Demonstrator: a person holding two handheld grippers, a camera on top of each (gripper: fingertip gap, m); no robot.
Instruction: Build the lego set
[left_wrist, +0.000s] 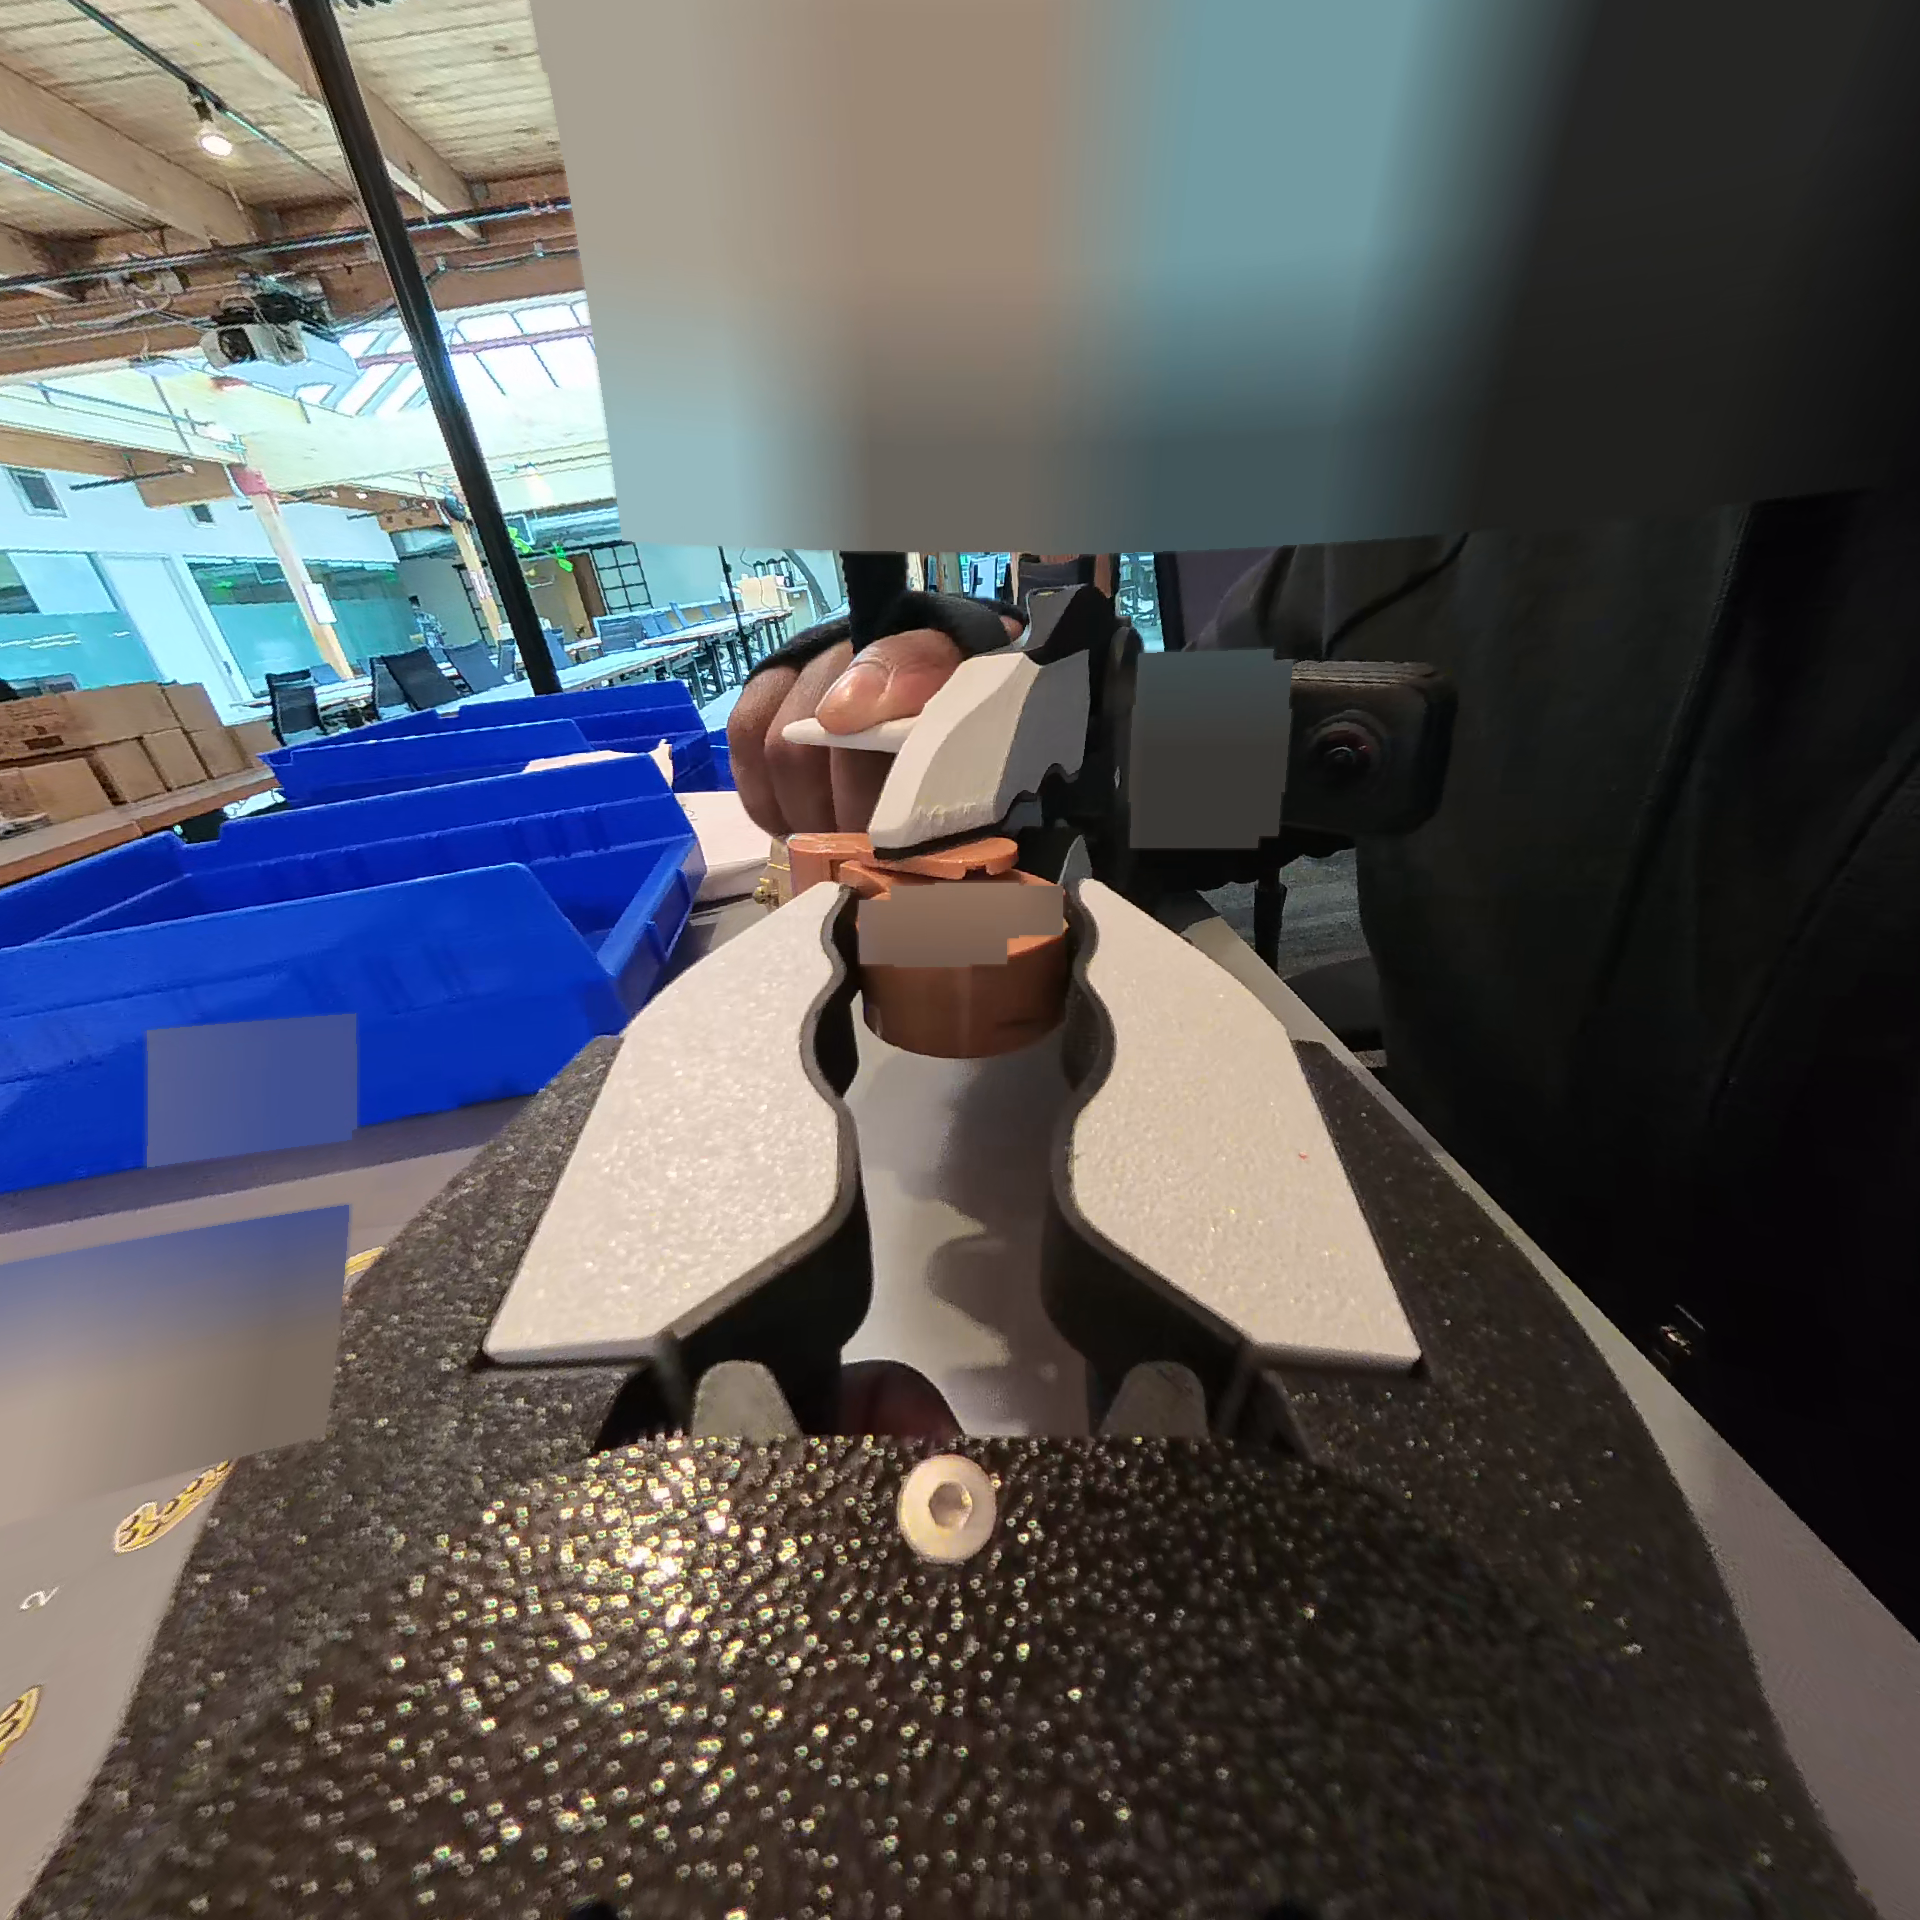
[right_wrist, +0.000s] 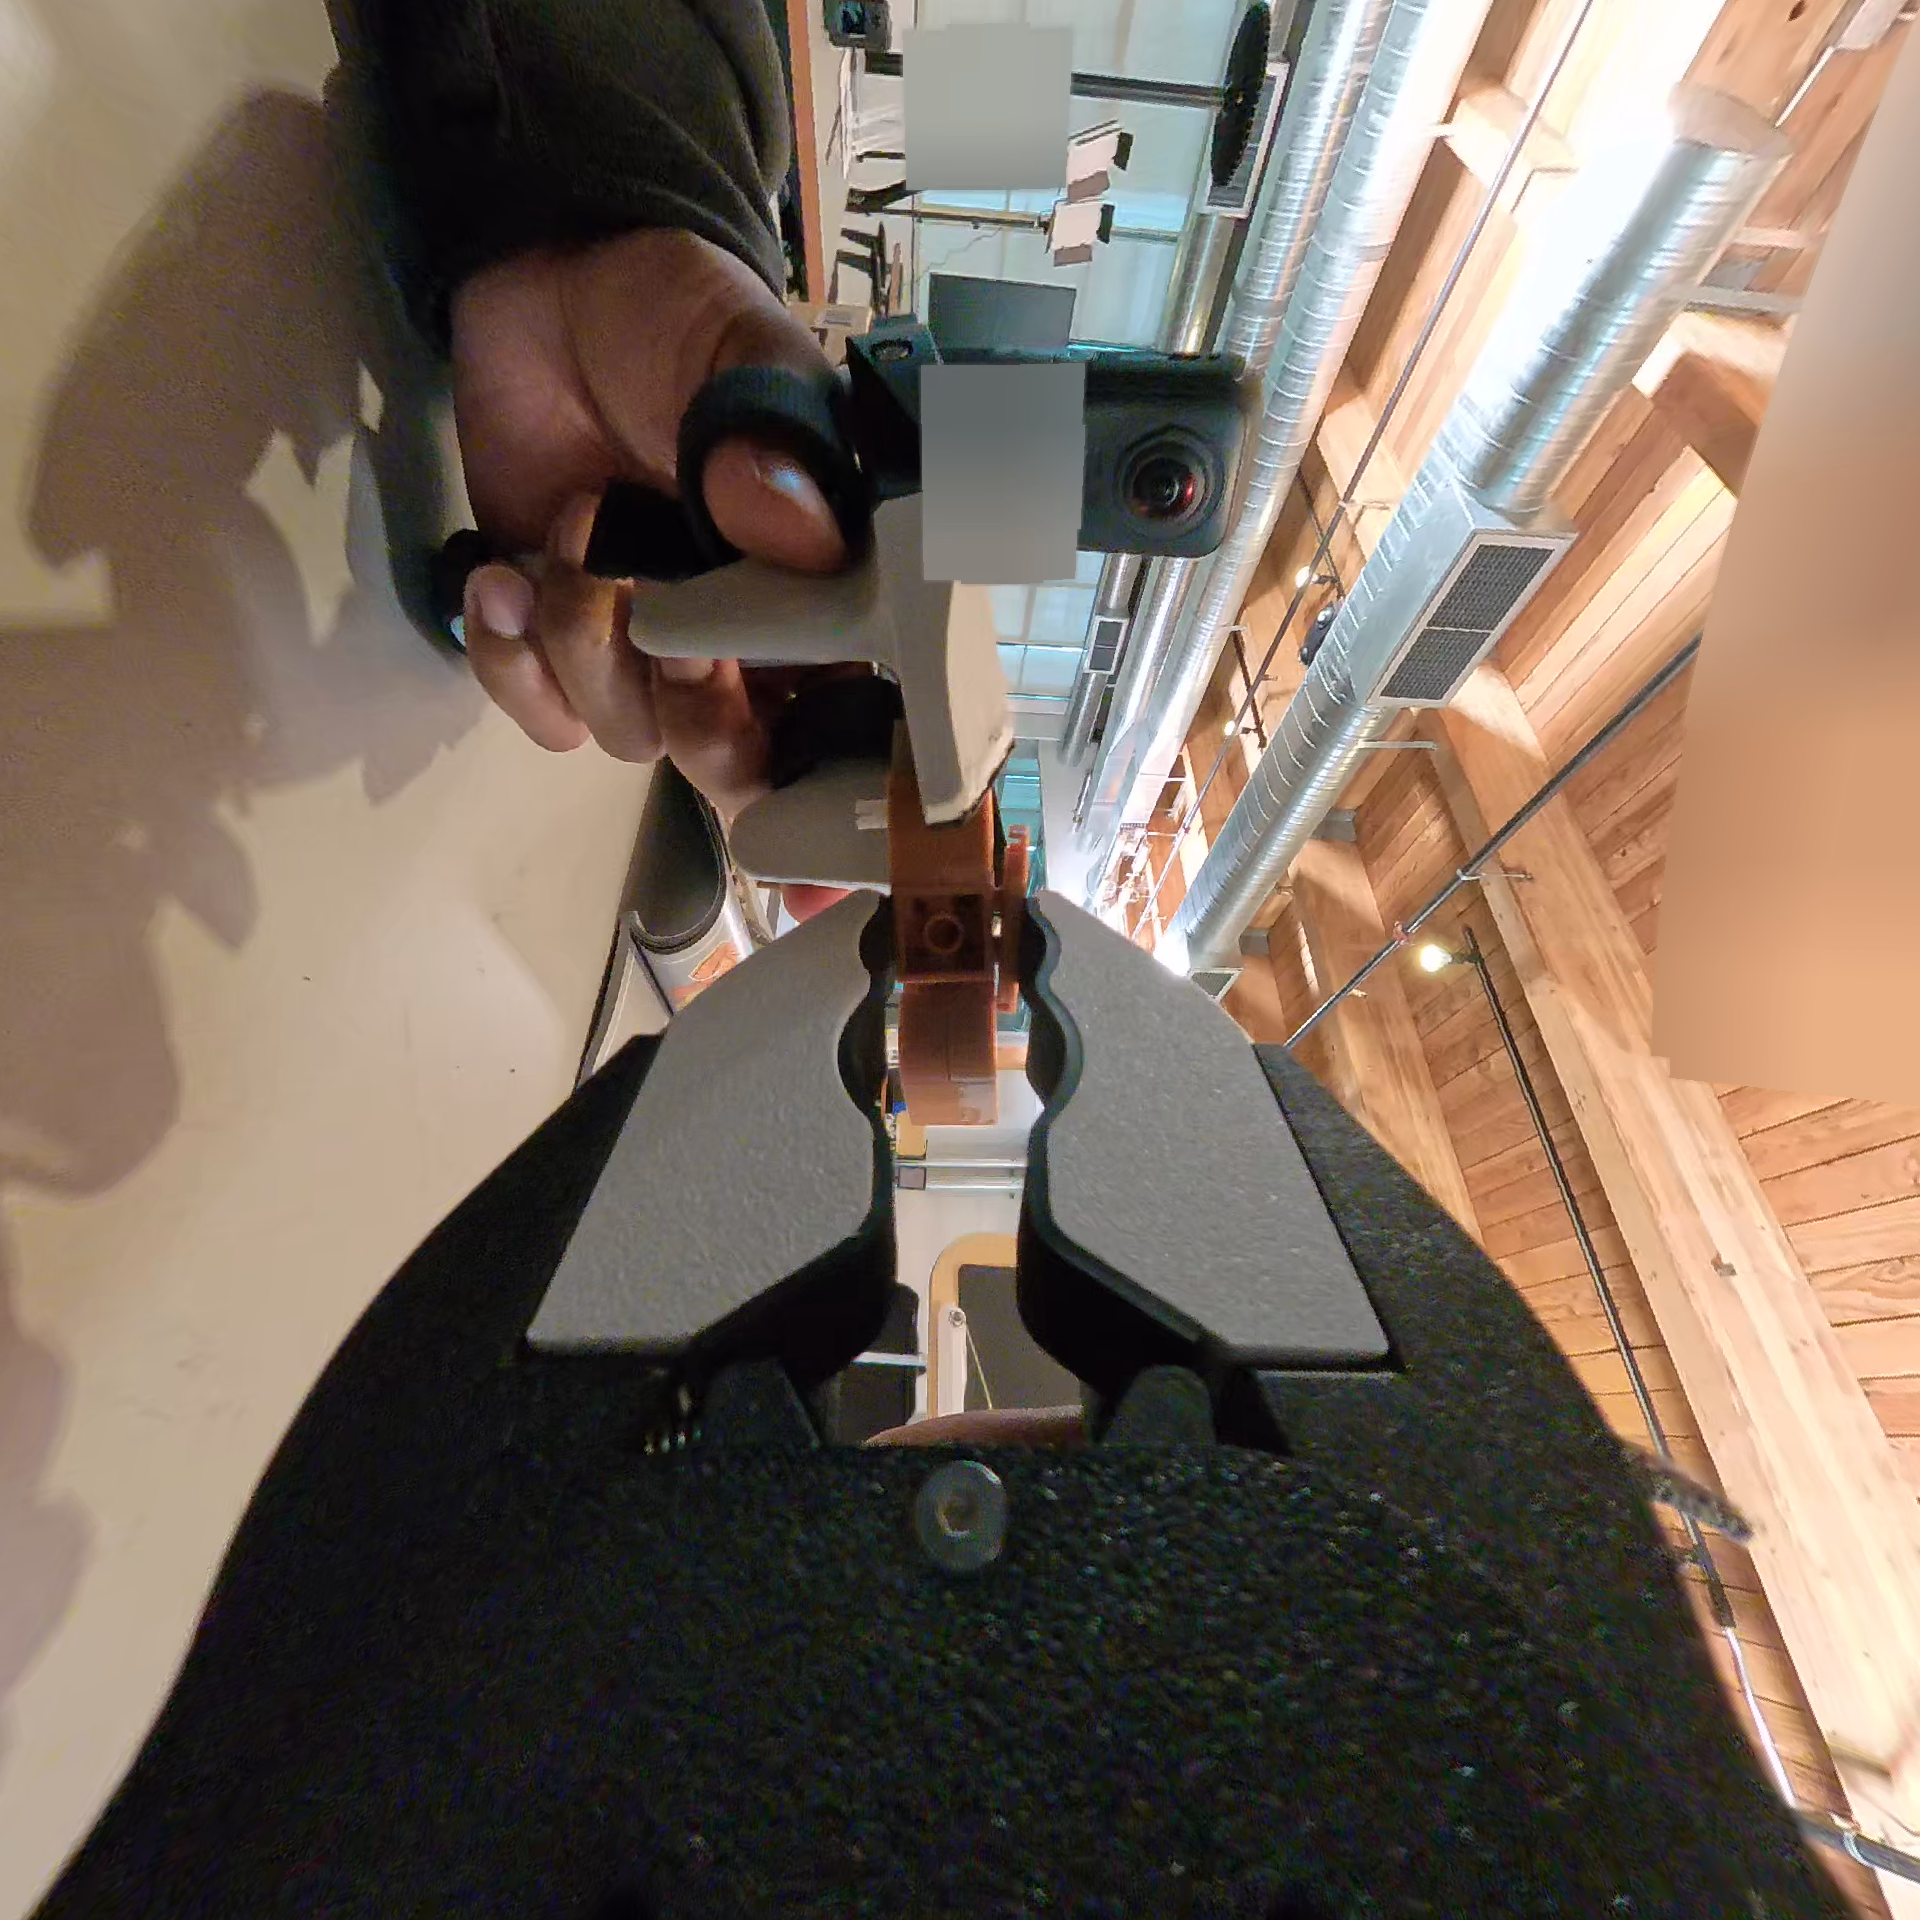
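We saw the left gripper (left_wrist: 961, 961) clamping the brown plastic part's (left_wrist: 961, 997) round body, its axis upright. The right gripper (right_wrist: 951, 961) pinched its flat top from the side; a mosaic patch hid part of it.

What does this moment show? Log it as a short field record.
setting: workshop table with blue bins
left gripper: pads pressed on a brown round plastic part, held above the table
right gripper: clamped on the same part's flat top piece
hands: one hand behind the right gripper
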